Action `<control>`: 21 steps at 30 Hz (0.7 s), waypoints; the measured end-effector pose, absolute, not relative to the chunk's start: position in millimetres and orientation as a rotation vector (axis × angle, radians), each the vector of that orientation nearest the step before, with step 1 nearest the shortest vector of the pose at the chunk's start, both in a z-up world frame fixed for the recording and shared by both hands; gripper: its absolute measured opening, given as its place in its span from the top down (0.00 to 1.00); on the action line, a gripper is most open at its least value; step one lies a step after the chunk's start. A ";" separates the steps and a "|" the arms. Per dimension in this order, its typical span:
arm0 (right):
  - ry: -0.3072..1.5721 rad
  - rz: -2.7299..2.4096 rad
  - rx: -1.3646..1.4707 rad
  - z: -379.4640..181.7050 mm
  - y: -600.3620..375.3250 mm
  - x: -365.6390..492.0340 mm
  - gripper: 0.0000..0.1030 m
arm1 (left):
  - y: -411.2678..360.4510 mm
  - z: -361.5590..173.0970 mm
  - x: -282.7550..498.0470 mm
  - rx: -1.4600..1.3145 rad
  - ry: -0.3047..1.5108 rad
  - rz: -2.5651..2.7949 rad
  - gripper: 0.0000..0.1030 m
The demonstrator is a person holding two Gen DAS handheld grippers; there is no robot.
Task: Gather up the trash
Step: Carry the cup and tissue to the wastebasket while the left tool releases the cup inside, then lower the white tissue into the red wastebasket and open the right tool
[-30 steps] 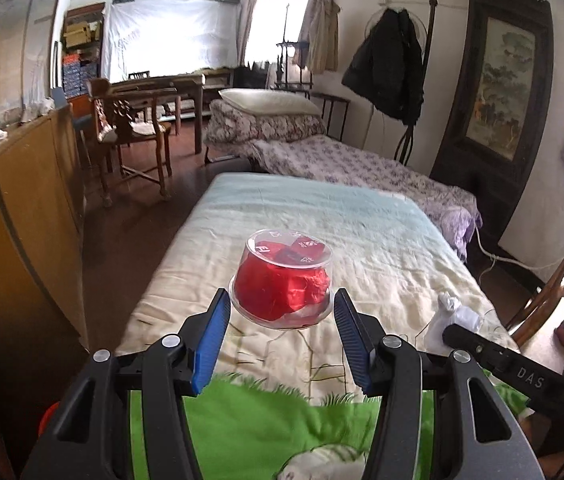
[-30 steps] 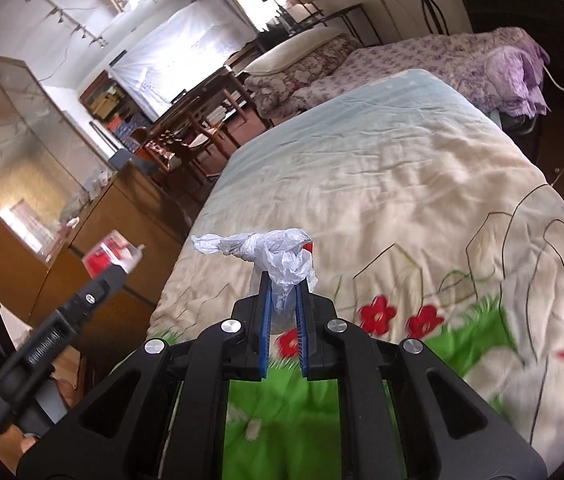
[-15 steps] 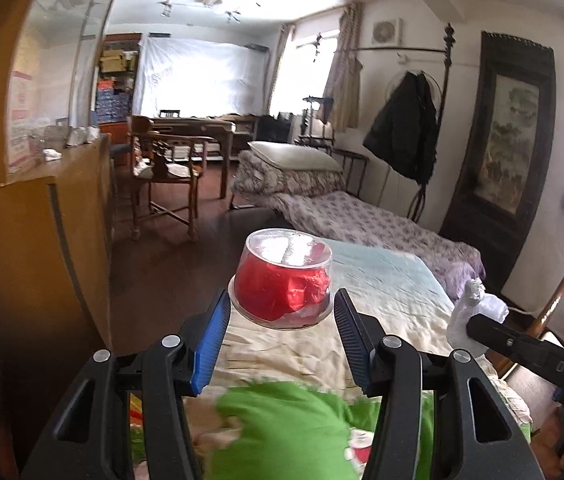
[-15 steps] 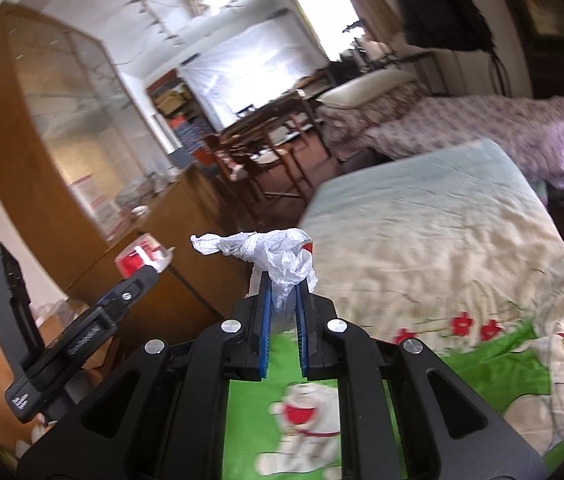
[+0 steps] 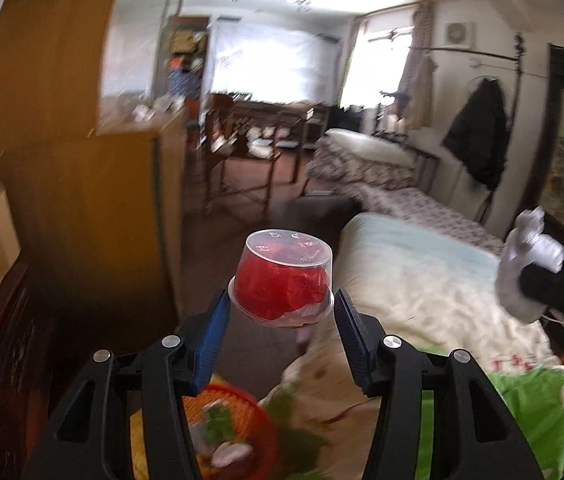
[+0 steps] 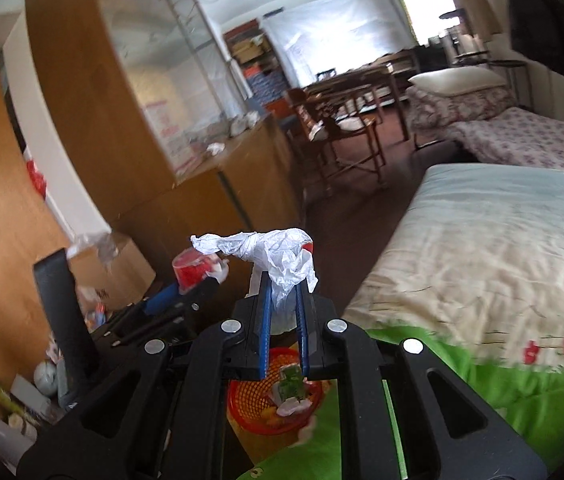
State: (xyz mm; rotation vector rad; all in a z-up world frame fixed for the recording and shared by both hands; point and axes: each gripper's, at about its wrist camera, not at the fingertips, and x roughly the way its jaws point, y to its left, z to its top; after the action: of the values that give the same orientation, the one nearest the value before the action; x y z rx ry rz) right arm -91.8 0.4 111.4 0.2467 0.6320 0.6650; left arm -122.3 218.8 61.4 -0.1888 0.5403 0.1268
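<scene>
Left tool clamped on clear plastic cup of red wrapper; right tool clamped on crumpled white plastic bag, above orange mesh basket.

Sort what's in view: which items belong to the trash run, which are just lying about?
Job:
- clear plastic cup stuffed with red wrapper, in left claw
- crumpled white plastic bag, in right claw
- orange mesh wastebasket

Lying about:
- cardboard box
- wooden chair
- black coat
</scene>
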 end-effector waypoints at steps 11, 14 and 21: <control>0.787 0.695 0.133 52.3 79.4 -63.2 0.87 | 285.5 -42.2 -104.3 -0.267 0.759 0.212 0.48; 0.827 0.687 0.122 33.4 87.8 -53.2 0.87 | 295.1 -71.2 -99.5 -0.282 0.825 0.214 0.48; 0.896 0.676 0.136 4.6 93.1 -33.7 0.87 | 305.3 -117.4 -86.3 -0.285 0.935 0.229 0.47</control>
State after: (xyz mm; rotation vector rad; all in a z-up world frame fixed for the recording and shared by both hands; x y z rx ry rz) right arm -33.7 93.1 4.6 0.1364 0.8956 0.6764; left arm -86.3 305.3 -117.4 -0.2854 0.9350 0.2291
